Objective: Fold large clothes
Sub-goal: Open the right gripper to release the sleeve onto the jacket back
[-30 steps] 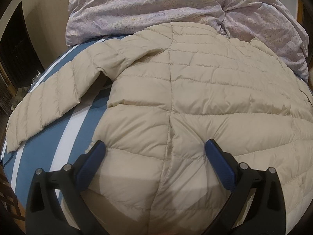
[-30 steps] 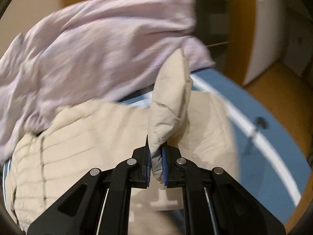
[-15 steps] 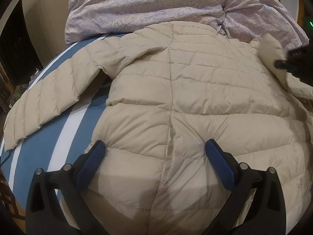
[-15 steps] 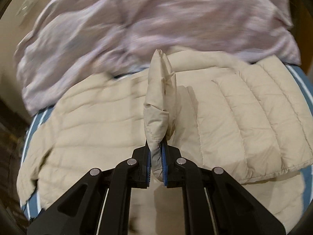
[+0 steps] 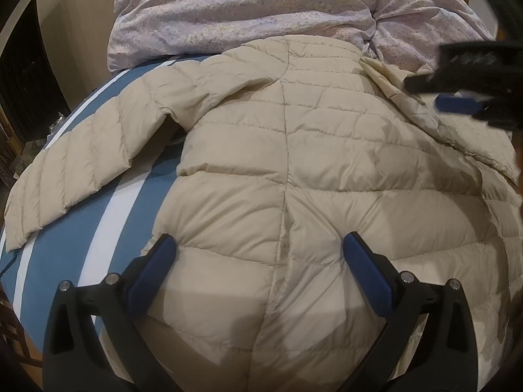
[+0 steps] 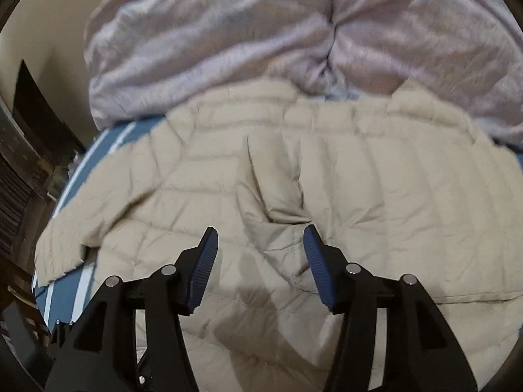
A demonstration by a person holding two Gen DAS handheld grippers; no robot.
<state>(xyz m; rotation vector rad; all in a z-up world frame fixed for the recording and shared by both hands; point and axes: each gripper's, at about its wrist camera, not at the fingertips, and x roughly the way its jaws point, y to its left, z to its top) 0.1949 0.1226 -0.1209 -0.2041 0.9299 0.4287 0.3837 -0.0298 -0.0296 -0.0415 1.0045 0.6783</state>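
The cream quilted jacket (image 5: 294, 170) is lying back-up across the blue-and-white striped bedsheet (image 5: 108, 215), its collar end nearly reaching the lilac duvet (image 5: 248, 9) heaped just beyond it. The left gripper (image 5: 258, 248) is hovering over the jacket's lower back, jaws spread wide and gripping nothing. From this camera, one sleeve (image 5: 75, 170) is stretching out flat onto the sheet to the jacket's left, while the other side of the jacket is lying folded in over the body. The right gripper (image 5: 457, 104) is showing there only as a blurred dark shape above that fold. The right wrist camera is giving what the left cannot: the right gripper (image 6: 260, 240) is opening its jaws, with the folded-over sleeve (image 6: 376, 189) lying below them and nothing pinched between the pads.
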